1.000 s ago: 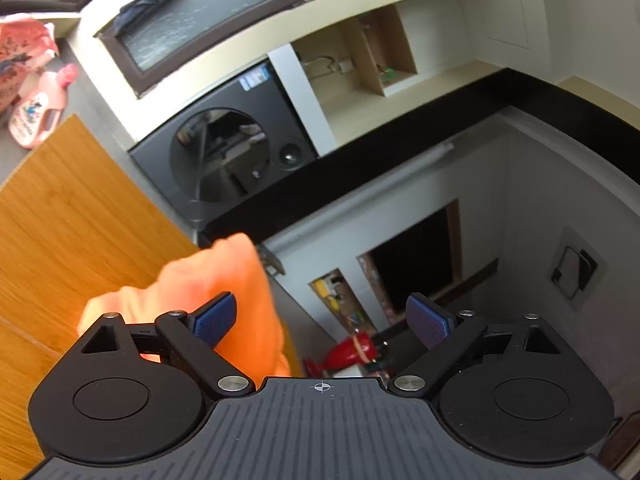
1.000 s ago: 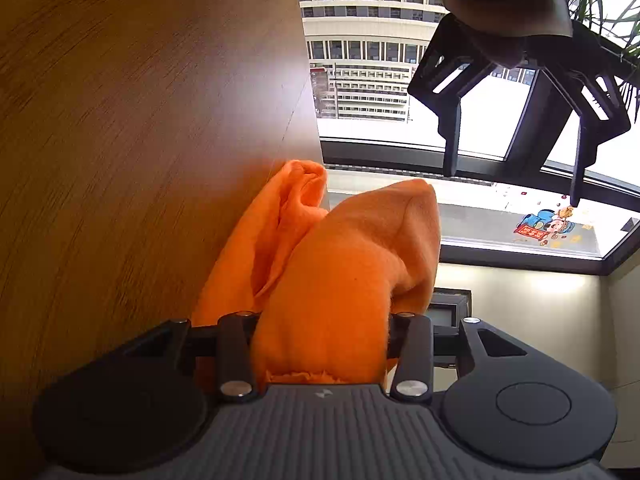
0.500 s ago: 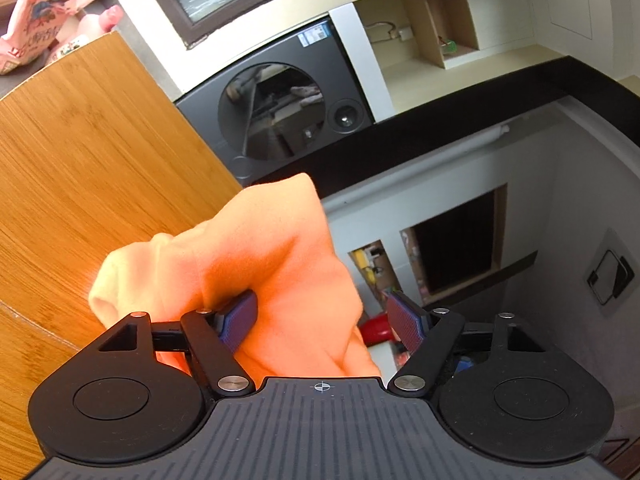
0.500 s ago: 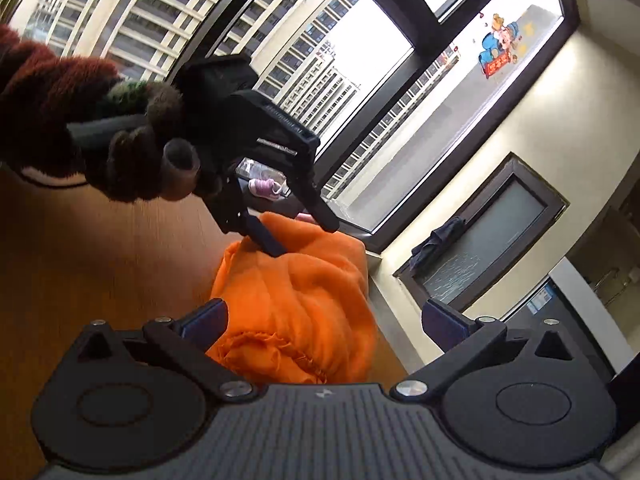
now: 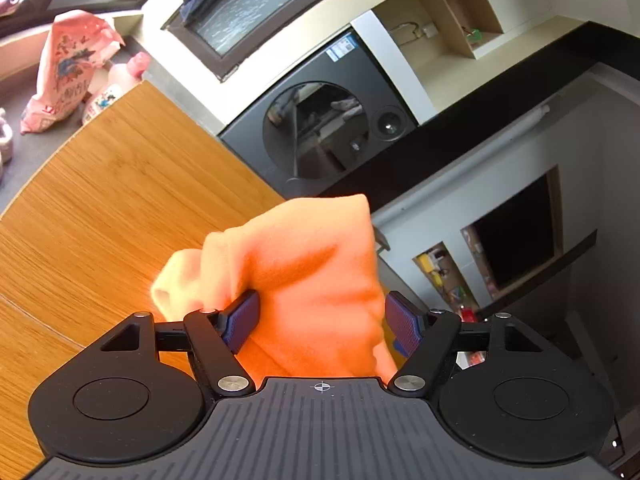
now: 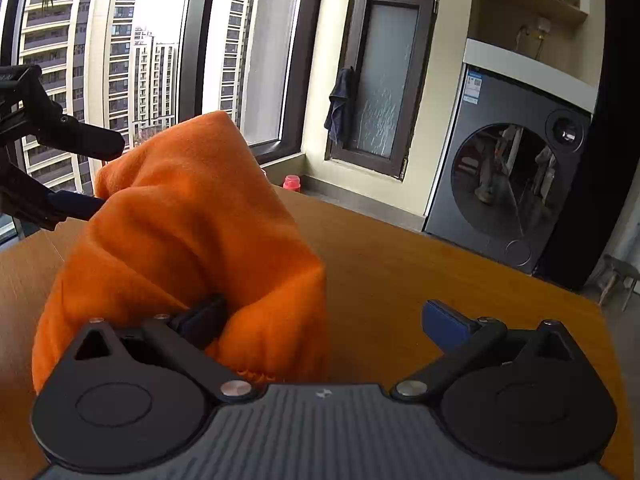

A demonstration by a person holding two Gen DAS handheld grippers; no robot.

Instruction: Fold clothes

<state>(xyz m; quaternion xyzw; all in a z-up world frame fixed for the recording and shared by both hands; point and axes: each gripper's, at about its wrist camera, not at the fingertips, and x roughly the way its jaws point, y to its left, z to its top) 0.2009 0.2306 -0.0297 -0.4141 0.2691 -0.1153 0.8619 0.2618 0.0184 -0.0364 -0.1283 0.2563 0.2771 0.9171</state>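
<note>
Left claw [image 5: 322,320]: the two blue ribbed pads stand a moderate gap apart with a bunched fold of the orange garment [image 5: 304,280] filling the space between them. Whether the pads actually clamp the cloth cannot be told, since the cloth hides the contact on the far pad.

Right claw [image 6: 324,316]: jaws stand wide. One pad is buried in a crease of the orange garment [image 6: 188,240]; the other pad is bare and well apart from the cloth. This claw holds nothing.

Location: the garment sits as a raised heap on the wooden surface [image 6: 420,272], on the window side of the washing machine [image 6: 516,192] and near the surface corner that faces it. In the right wrist view the heap is tented upward where the left claw [image 6: 80,172] enters it from the side away from the machine.

Handling (judged):
- Mass: light. The cloth rises in a peak with only a small region held.
- Stiffness: soft and limp, with rounded rolls and deep creases. It will sag away from any grip point.
- Grip: the matte, fleecy nap should give good friction against ribbed pads; slipping is unlikely.
- Fragility: none apparent.
- Grasp point: take a hem or corner, single thickness where possible. The frayed-looking edge just in front of the right claw is a candidate. Avoid pinching the middle of the bundle, which gathers several layers.

Materials: the garment is a uniform orange, without visible print. The surface is smooth wood grain, flat, with a low sheen. The machine is dark grey with a round glass door.
</note>
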